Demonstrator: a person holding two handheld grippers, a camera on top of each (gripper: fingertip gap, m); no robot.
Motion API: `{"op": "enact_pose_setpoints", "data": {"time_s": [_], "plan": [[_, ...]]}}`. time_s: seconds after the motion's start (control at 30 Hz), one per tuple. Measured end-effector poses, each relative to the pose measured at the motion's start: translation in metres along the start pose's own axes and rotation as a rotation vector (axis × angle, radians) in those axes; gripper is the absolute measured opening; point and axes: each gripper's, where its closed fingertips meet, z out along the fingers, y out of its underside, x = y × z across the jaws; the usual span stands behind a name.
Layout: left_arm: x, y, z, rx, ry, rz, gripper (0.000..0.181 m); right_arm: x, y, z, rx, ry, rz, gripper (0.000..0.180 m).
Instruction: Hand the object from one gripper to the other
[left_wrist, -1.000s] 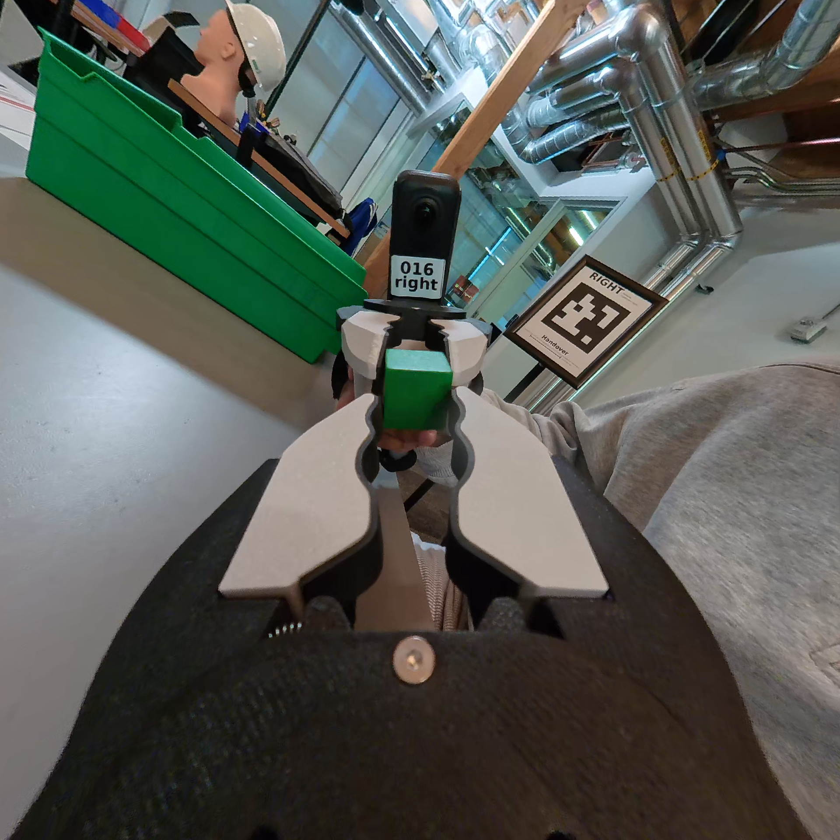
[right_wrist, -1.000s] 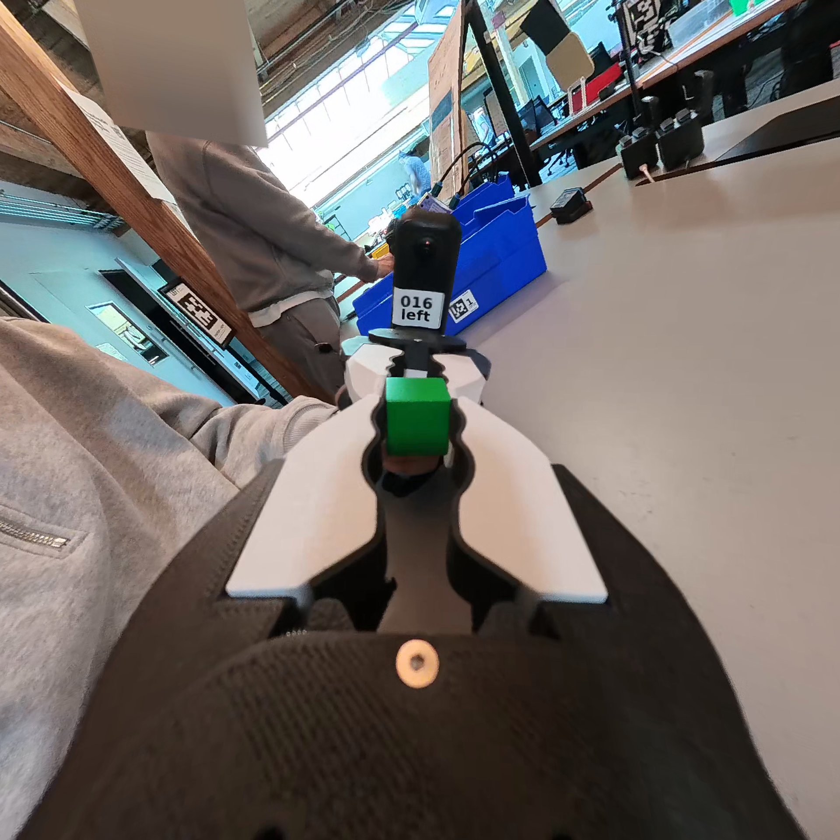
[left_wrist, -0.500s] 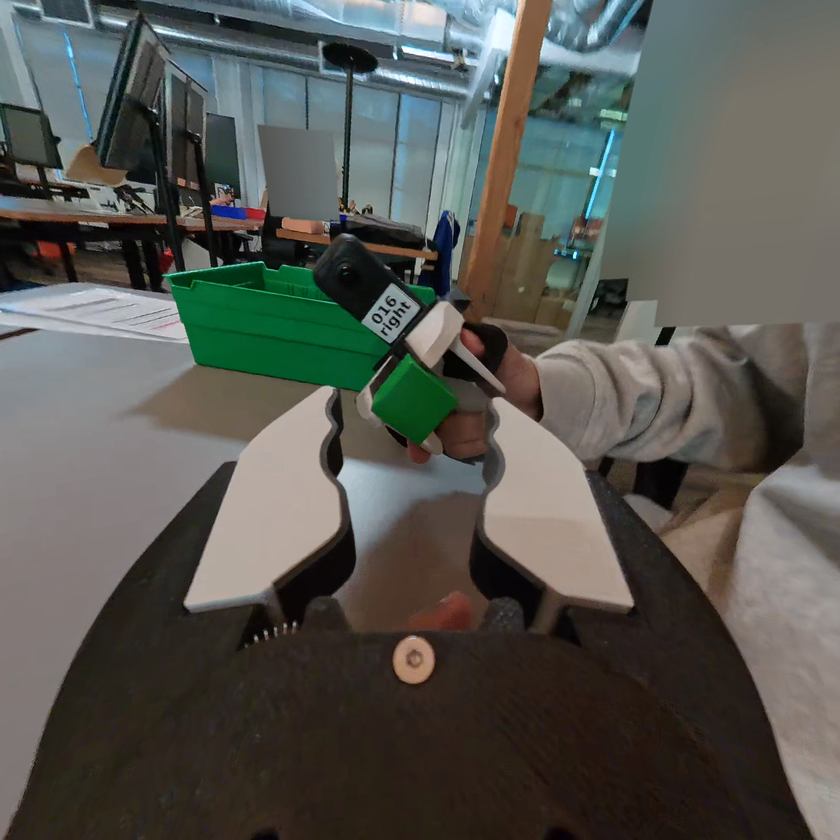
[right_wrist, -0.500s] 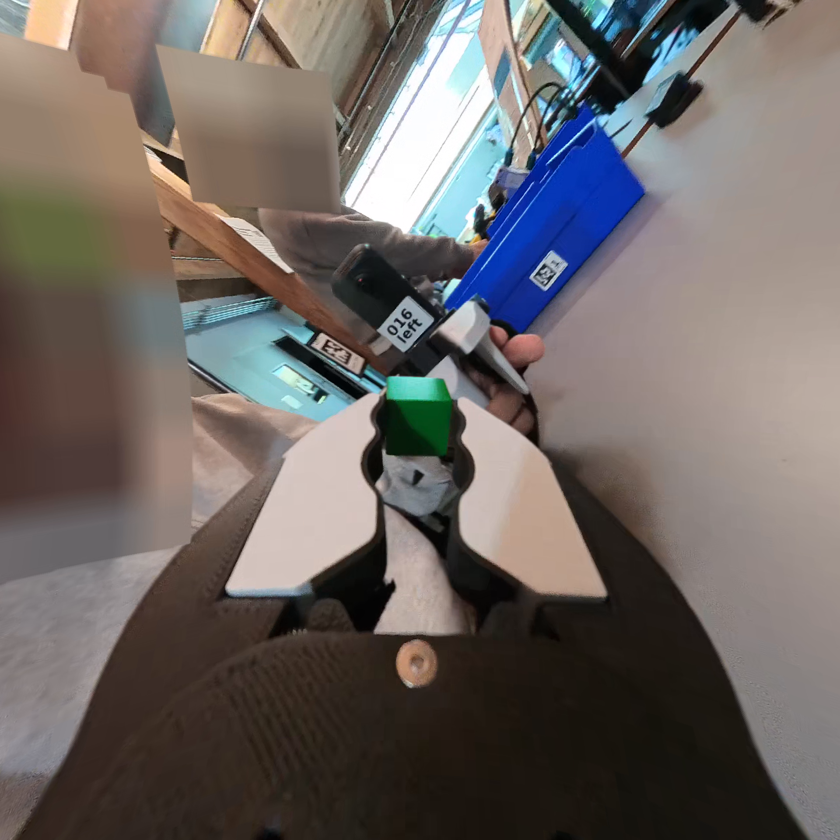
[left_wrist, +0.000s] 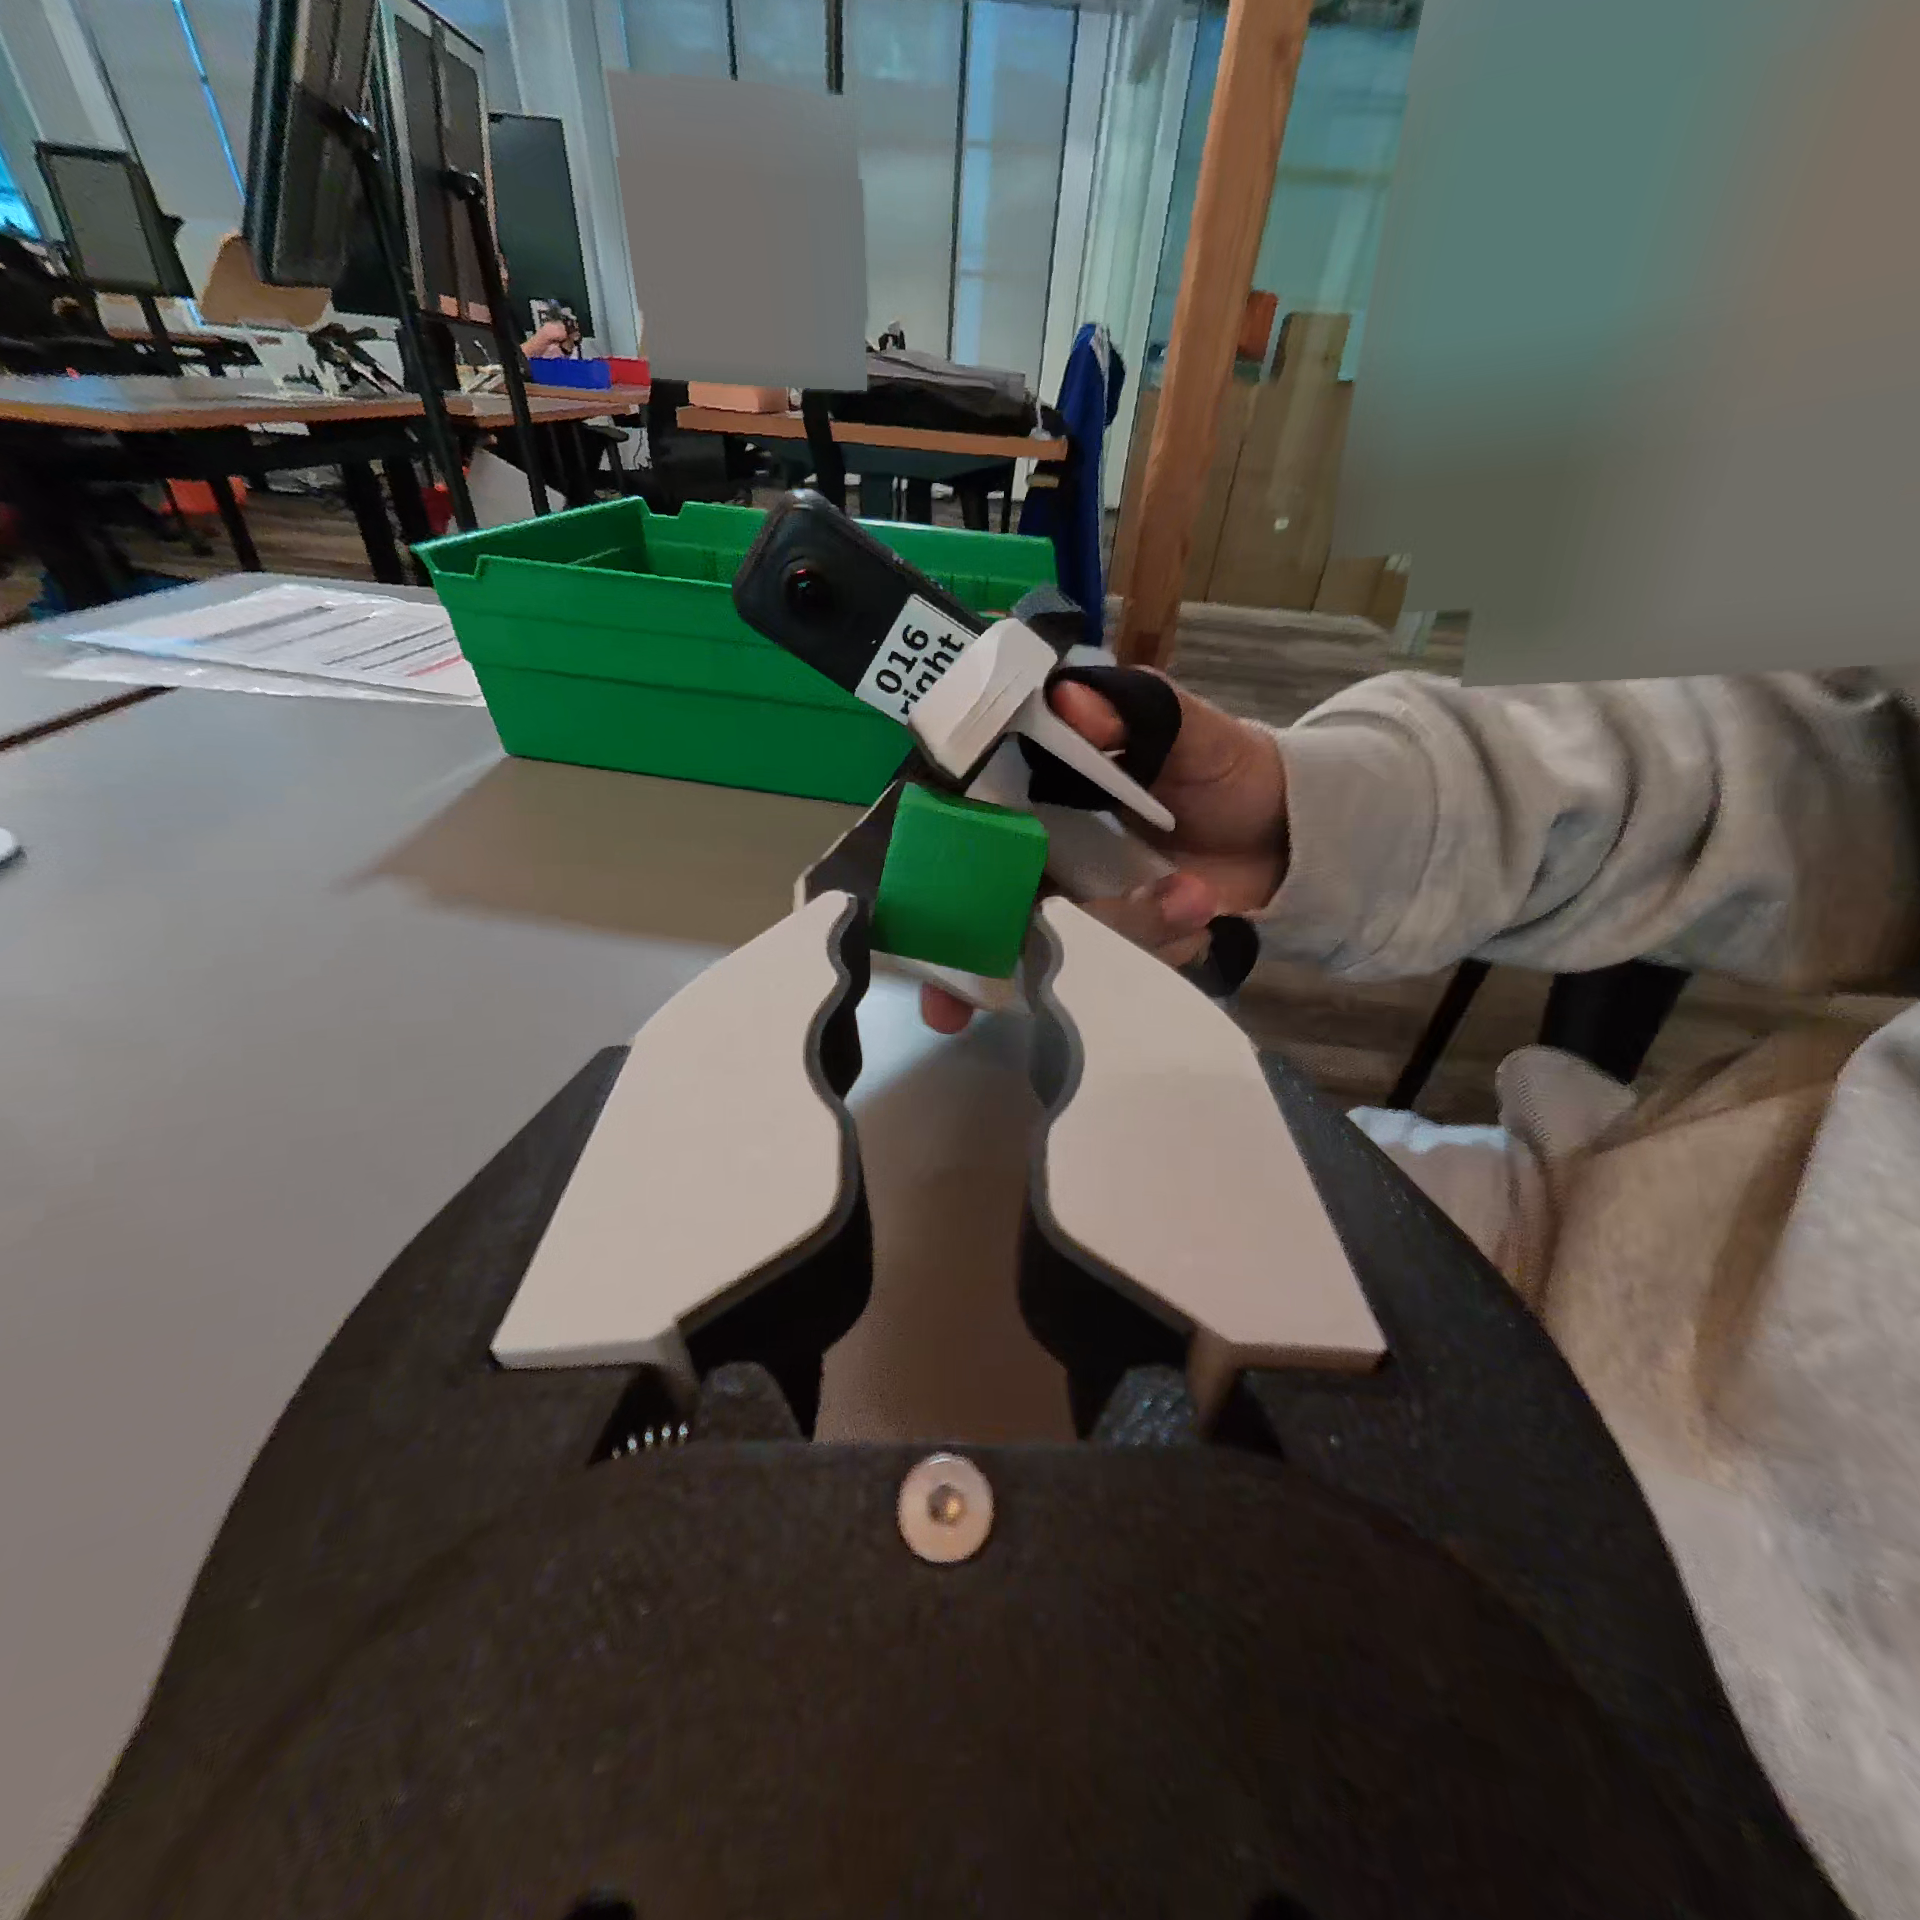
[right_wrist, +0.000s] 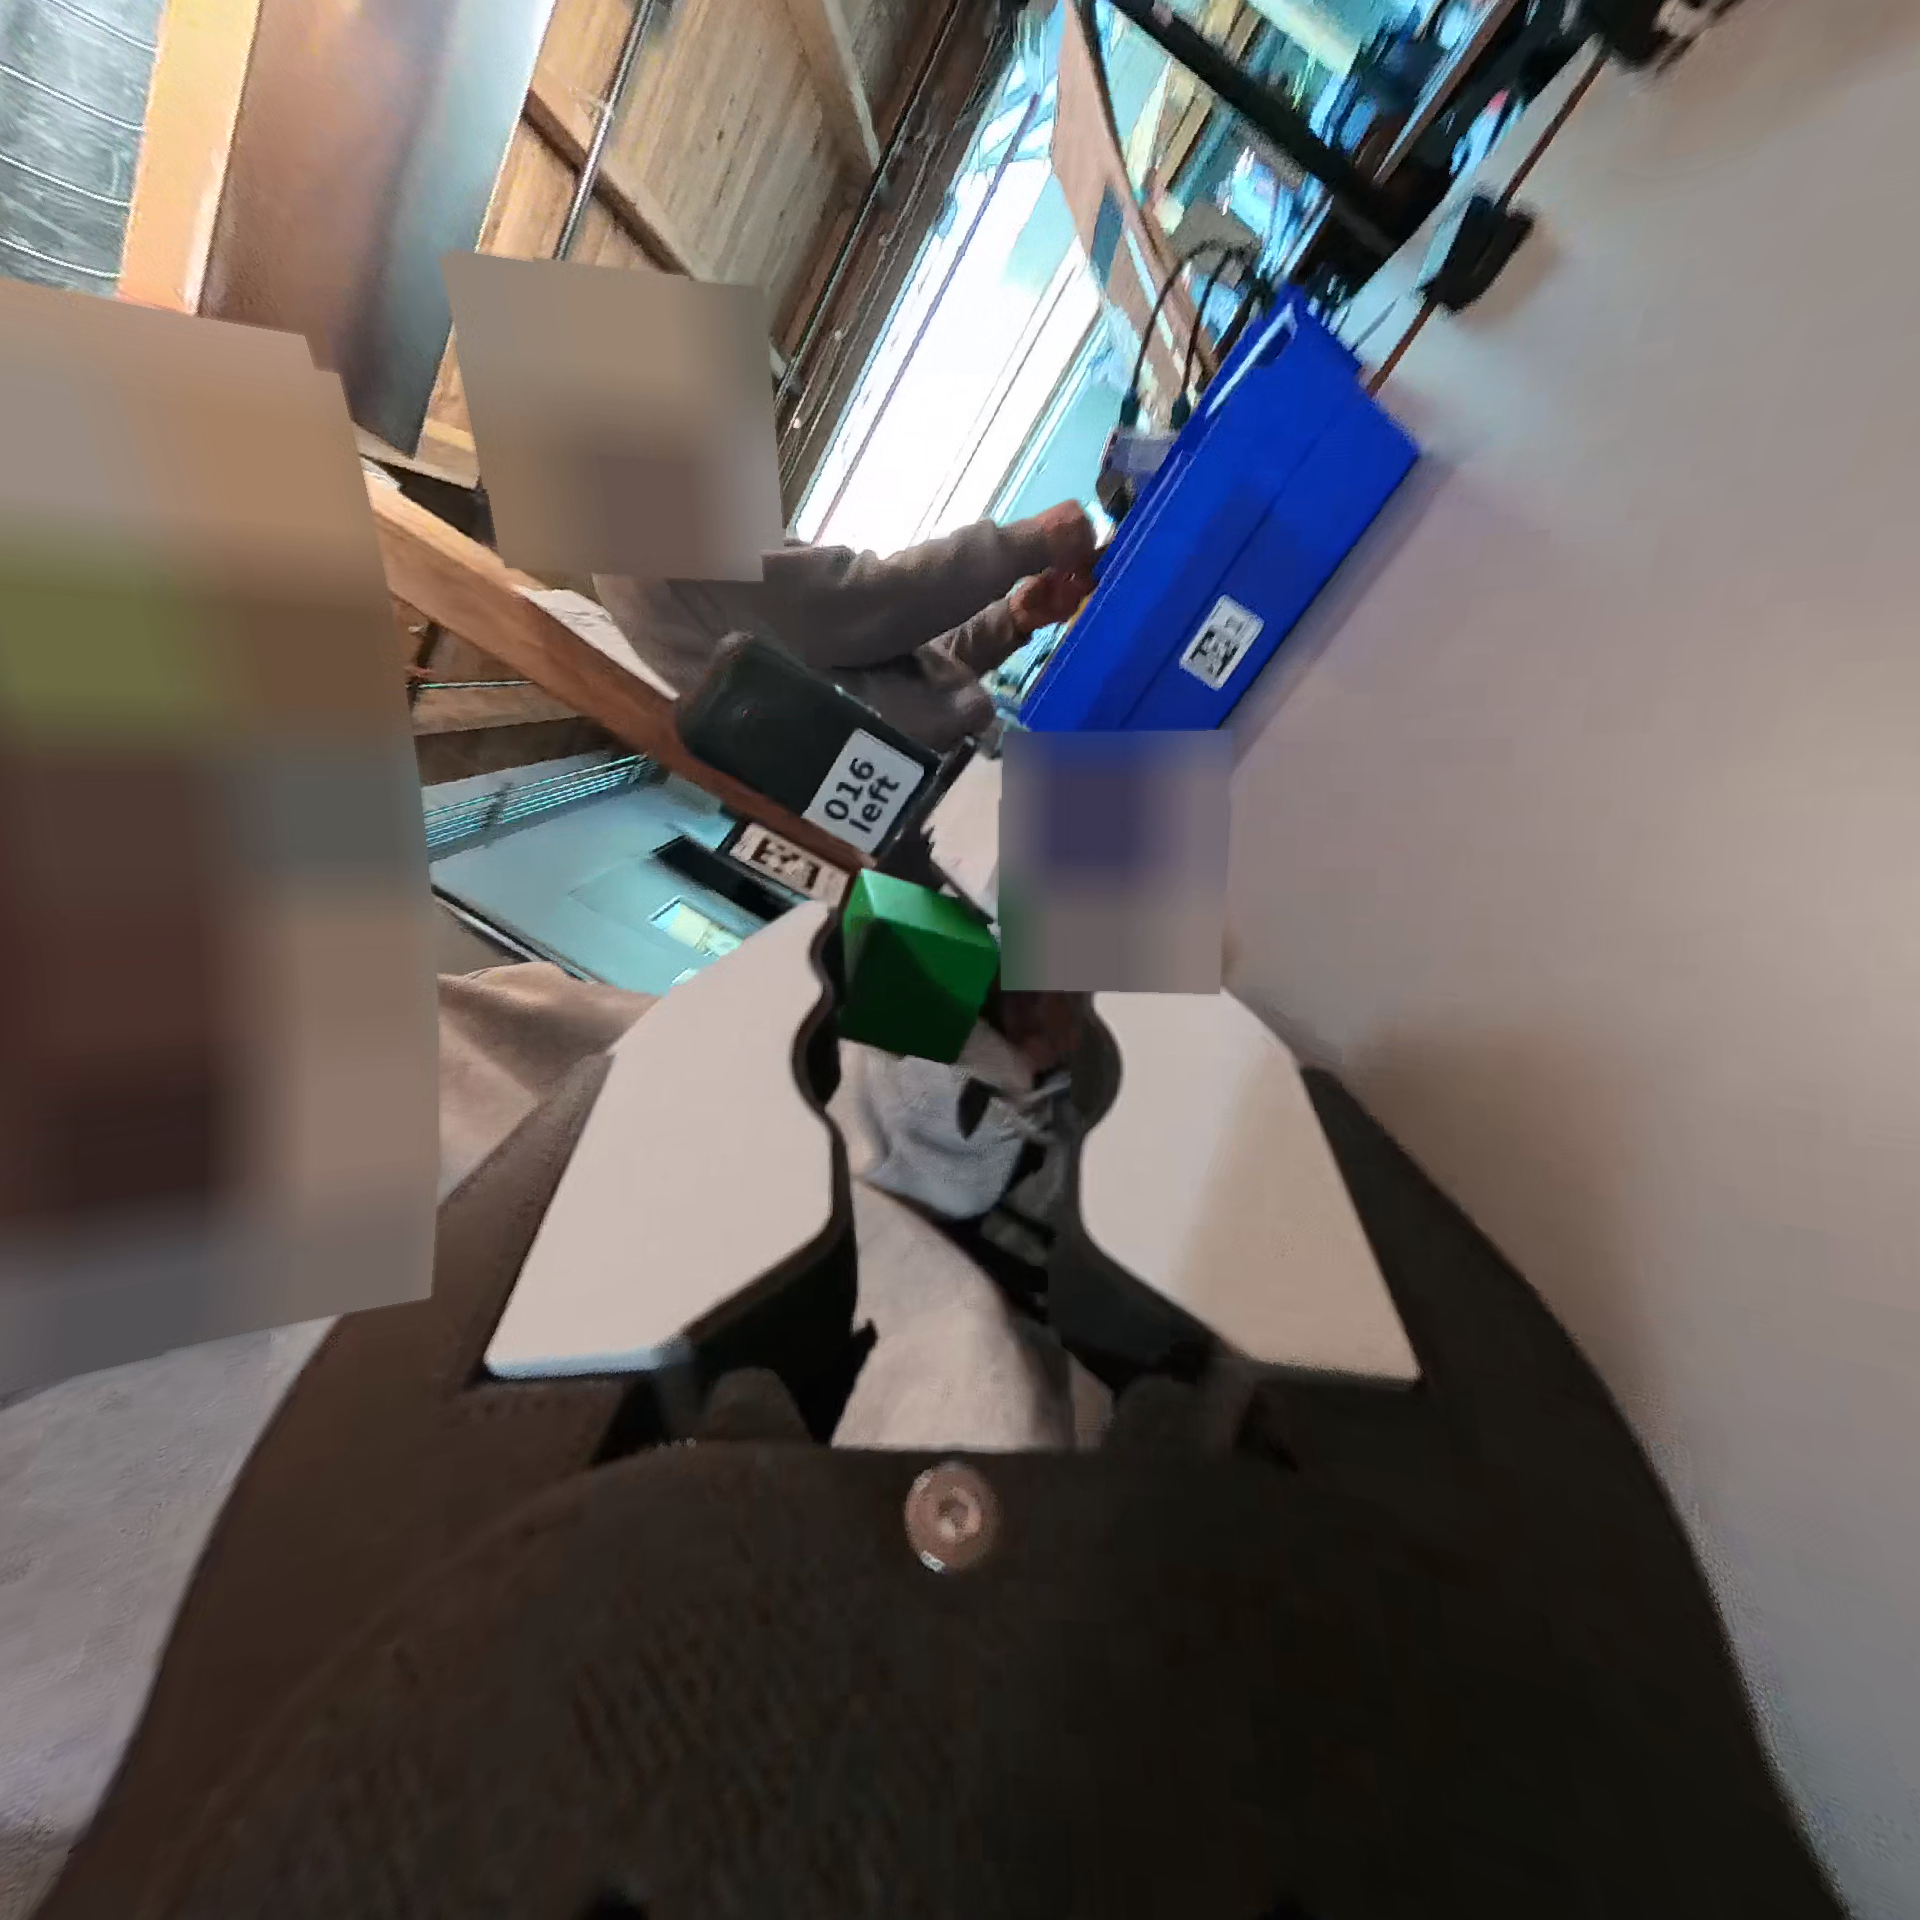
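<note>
A green cube (left_wrist: 956, 894) is held in the air above the grey table (left_wrist: 260, 935). My left gripper (left_wrist: 945, 914) is shut on it, with a fingertip against each side. In the right wrist view the cube (right_wrist: 914, 966) sits tilted between the fingers of my right gripper (right_wrist: 956, 977), which stand wider than the cube, with a gap on its right side. The tip of that right finger is hidden by a blurred patch. The right gripper's body (left_wrist: 977, 707) shows just behind the cube in the left wrist view, held by a hand in a grey sleeve (left_wrist: 1507, 821).
A green bin (left_wrist: 623, 644) stands on the table behind the grippers, with papers (left_wrist: 281, 644) to its left. A blue bin (right_wrist: 1226, 540) stands farther along the table, and a person (right_wrist: 883, 613) reaches toward it. A wooden post (left_wrist: 1195, 312) rises at the back right. My left and right fingertips are right by each other.
One second ago both grippers were around the cube. Half a second ago the left was open and the right held the cube. Now the left has shut on it and the right has opened.
</note>
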Motion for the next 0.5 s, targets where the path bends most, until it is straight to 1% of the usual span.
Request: {"op": "enact_pose_setpoints", "data": {"time_s": [0.03,0.17,0.23,0.3,0.4,0.47,0.5], "plan": [[-0.001,-0.002,-0.001,0.016,0.013,-0.048,0.029,-0.002,-0.004,-0.002,0.026,-0.002,-0.030,0.043],[-0.002,-0.005,-0.002,0.082,0.125,-0.350,0.028,-0.015,-0.023,-0.008,0.145,-0.012,-0.196,0.049],[-0.004,-0.009,-0.003,0.129,0.173,-0.493,0.028,-0.021,-0.025,-0.008,0.147,0.011,-0.323,0.053],[-0.007,-0.009,-0.005,0.150,0.206,-0.601,0.028,-0.025,-0.022,-0.006,0.124,0.066,-0.508,0.055],[-0.009,-0.007,-0.006,0.156,0.254,-0.727,0.028,-0.026,-0.015,0.000,0.071,0.177,-0.865,0.060],[-0.009,-0.006,-0.005,0.158,0.278,-0.782,0.028,-0.023,-0.009,0.004,0.017,0.261,-1.104,0.061],[-0.008,-0.005,-0.005,0.158,0.294,-0.806,0.028,-0.019,-0.005,0.006,-0.021,0.304,-1.199,0.058]]}}
